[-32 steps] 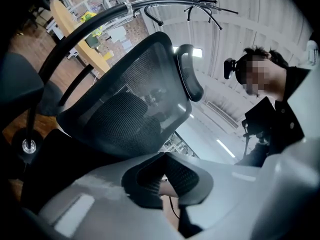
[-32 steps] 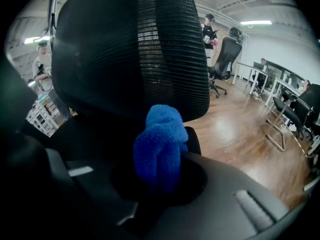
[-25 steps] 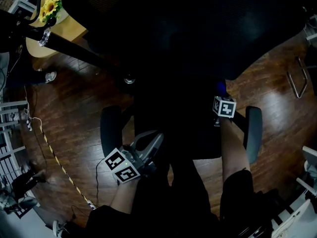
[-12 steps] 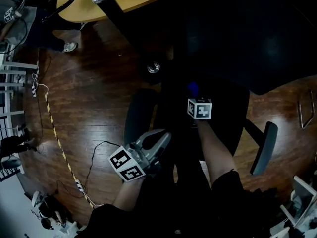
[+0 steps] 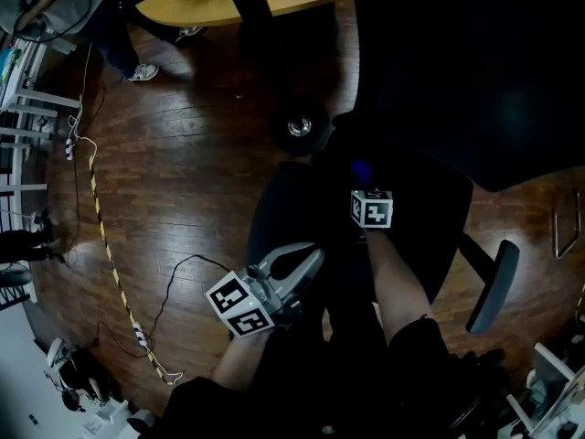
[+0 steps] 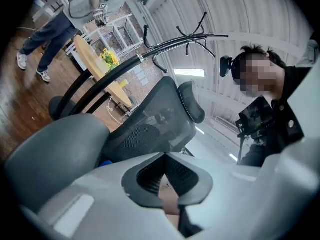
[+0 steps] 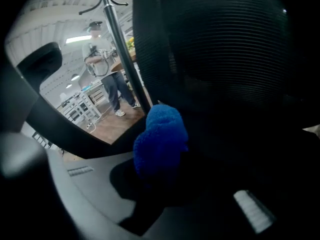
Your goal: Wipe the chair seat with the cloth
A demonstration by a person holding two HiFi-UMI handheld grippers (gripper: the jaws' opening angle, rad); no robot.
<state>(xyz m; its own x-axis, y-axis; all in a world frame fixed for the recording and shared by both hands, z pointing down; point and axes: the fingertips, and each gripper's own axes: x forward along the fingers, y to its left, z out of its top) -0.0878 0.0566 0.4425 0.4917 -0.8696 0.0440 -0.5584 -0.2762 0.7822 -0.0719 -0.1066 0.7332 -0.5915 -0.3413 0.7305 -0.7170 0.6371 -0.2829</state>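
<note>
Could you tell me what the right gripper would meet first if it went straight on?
Probably the chair's mesh backrest, filling the view just past the blue cloth that the right gripper holds; depth is unclear.

1. The cloth (image 7: 160,141) is bright blue and fluffy, bunched into a wad and clamped between the jaws of the right gripper (image 7: 165,181).
2. The chair seat (image 5: 425,213) is black and dim; the cloth hangs over its left rear part, contact unclear.
</note>
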